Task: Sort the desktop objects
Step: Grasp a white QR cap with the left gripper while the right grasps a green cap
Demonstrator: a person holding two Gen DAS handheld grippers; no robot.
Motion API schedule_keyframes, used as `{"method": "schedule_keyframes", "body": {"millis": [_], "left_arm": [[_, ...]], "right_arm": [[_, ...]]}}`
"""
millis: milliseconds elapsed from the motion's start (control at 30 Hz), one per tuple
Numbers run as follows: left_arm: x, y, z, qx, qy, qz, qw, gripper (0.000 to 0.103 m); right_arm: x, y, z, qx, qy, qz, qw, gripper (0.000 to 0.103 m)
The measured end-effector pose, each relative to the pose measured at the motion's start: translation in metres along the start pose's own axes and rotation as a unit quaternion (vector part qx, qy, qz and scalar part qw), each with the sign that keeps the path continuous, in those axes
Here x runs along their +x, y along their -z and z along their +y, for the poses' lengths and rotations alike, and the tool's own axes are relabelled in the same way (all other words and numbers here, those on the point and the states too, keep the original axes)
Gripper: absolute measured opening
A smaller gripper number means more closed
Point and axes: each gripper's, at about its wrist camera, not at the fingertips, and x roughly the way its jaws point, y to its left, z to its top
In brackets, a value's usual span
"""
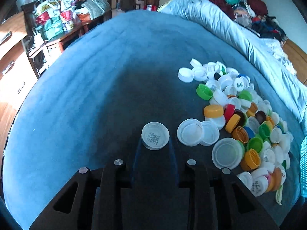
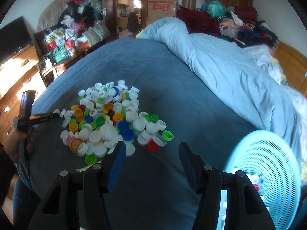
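A pile of bottle caps [image 1: 247,122] in white, green, yellow, blue and red lies on the blue bedspread, at the right in the left wrist view and at the left in the right wrist view [image 2: 113,118]. My left gripper [image 1: 155,143] is shut on a clear white cap with a QR code [image 1: 155,138], just left of the pile. My right gripper [image 2: 152,149] is open and empty, above the bedspread to the right of the pile. The left gripper also shows in the right wrist view [image 2: 57,115], at the pile's left edge.
A light blue perforated basket [image 2: 268,174] with a few caps inside stands at the right by my right gripper. A rolled pale blue duvet [image 2: 220,67] runs along the bed's right side. A cluttered wooden desk [image 1: 55,30] stands beyond the bed's left edge.
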Motion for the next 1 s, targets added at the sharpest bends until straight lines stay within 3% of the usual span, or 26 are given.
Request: {"method": "schedule_keyframes", "body": {"millis": [67,267,400,633,667,700,733,867,1000], "left_arm": [[-0.008,0.003,0.006,-0.021,0.008,-0.010,0.9997,0.024],[-0.013,0.005,0.017,-0.052,0.019,-0.017,0.9983,0.024],[-0.013,0.003,0.022,-0.064,0.030,-0.015,0.9974,0.024],[-0.006,0.001,0.018,-0.058,0.030,-0.008,0.9978,0.024],[-0.006,0.001,0.017,-0.057,0.030,-0.008,0.9979,0.024],[-0.006,0.001,0.016,-0.057,0.031,-0.007,0.9979,0.024],[-0.007,0.001,0.015,-0.057,0.030,-0.007,0.9979,0.024],[-0.014,-0.001,0.009,-0.052,0.031,-0.012,0.9981,0.024],[-0.036,-0.007,-0.006,-0.043,0.033,-0.027,0.9982,0.024]], "right_arm": [[0.020,0.001,-0.010,0.026,-0.009,0.016,0.999,0.053],[0.093,0.006,-0.022,0.049,0.008,0.074,0.996,0.052],[0.121,0.002,-0.049,0.131,-0.013,0.071,0.989,0.052],[0.168,-0.005,-0.057,0.140,0.000,0.090,0.986,0.052],[0.173,-0.004,-0.056,0.135,0.004,0.094,0.986,0.051],[0.179,-0.002,-0.058,0.137,0.002,0.101,0.985,0.038],[0.181,0.000,-0.060,0.141,-0.001,0.102,0.985,0.032],[0.173,0.001,-0.066,0.140,0.002,0.093,0.986,0.032],[0.112,-0.016,-0.061,0.127,0.017,0.023,0.992,0.032]]}}
